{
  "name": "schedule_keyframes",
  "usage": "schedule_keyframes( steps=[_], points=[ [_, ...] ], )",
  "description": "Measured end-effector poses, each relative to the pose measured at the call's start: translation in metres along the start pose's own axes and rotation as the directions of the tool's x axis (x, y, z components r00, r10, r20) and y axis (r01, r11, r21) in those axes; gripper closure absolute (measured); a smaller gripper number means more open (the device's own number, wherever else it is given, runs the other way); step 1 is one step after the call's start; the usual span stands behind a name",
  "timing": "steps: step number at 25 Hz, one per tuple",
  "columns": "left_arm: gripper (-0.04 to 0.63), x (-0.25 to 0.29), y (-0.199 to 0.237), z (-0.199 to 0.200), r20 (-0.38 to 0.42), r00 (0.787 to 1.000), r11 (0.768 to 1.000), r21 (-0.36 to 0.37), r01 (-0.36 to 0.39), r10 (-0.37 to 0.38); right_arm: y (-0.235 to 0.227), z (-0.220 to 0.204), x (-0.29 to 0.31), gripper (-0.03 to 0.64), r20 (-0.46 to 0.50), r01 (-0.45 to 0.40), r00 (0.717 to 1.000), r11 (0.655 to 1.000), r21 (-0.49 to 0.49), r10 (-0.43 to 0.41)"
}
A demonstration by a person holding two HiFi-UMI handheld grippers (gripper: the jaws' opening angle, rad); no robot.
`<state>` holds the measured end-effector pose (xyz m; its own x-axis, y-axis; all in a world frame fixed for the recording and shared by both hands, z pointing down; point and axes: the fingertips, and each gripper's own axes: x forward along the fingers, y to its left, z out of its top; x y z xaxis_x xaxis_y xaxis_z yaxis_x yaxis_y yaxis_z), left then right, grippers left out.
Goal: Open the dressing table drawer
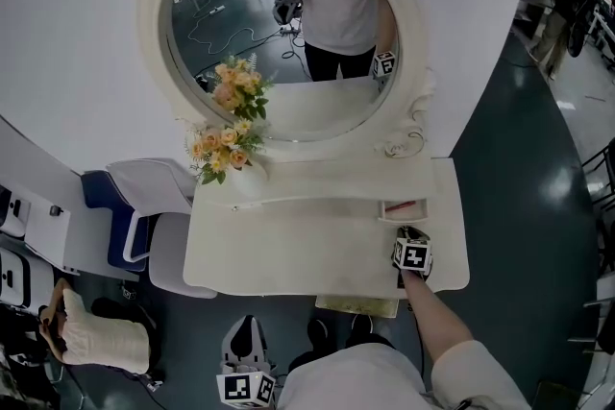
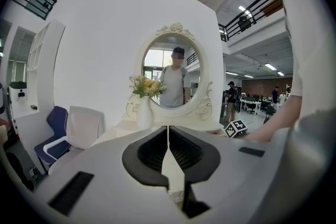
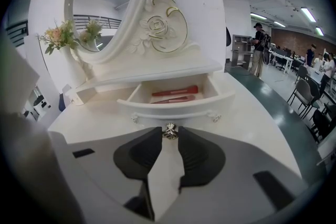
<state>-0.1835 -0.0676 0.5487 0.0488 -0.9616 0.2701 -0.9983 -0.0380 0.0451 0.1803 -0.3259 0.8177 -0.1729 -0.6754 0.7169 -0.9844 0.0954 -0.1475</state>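
My right gripper (image 3: pixel 169 138) is pinched on the silver metal knob (image 3: pixel 169 130) of the white curved-front dressing table drawer (image 3: pixel 178 104), already part-way out below the oval white-framed mirror (image 3: pixel 100 2), so I judge a straight level pull finishes it; left gripper (image 2: pixel 168 134) closed, empty

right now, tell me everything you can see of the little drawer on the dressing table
The drawer is small and cream-white, painted wood by its look, with a curved front. It stands pulled out, level, from under the mirror shelf, above the table top. Two red stick-like things lie inside. A silvery knob sits mid-front, pinched by the right gripper, whose fingers close on it.
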Motion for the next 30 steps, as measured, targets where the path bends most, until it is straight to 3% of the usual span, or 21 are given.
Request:
schedule_keyframes(
  steps=[14, 19, 30],
  points=[
    [0.571, 0.004, 0.005, 0.002, 0.015, 0.999, 0.999, 0.005, 0.052, -0.052, 0.001, -0.004, -0.018, 0.499, 0.020, 0.010, 1.000, 1.000, 0.022, -0.010],
    [0.570, 0.012, 0.004, 0.001, 0.029, 0.994, 0.995, 0.007, 0.102, -0.102, 0.006, -0.002, -0.035, 0.500, 0.052, -0.002, 0.999, 1.000, 0.018, 0.001],
    [0.569, 0.035, 0.005, 0.007, 0.051, 0.978, 0.979, 0.026, 0.204, -0.205, 0.033, 0.041, -0.100, 0.509, 0.234, -0.049, 0.971, 0.999, -0.008, 0.049]
  ],
)
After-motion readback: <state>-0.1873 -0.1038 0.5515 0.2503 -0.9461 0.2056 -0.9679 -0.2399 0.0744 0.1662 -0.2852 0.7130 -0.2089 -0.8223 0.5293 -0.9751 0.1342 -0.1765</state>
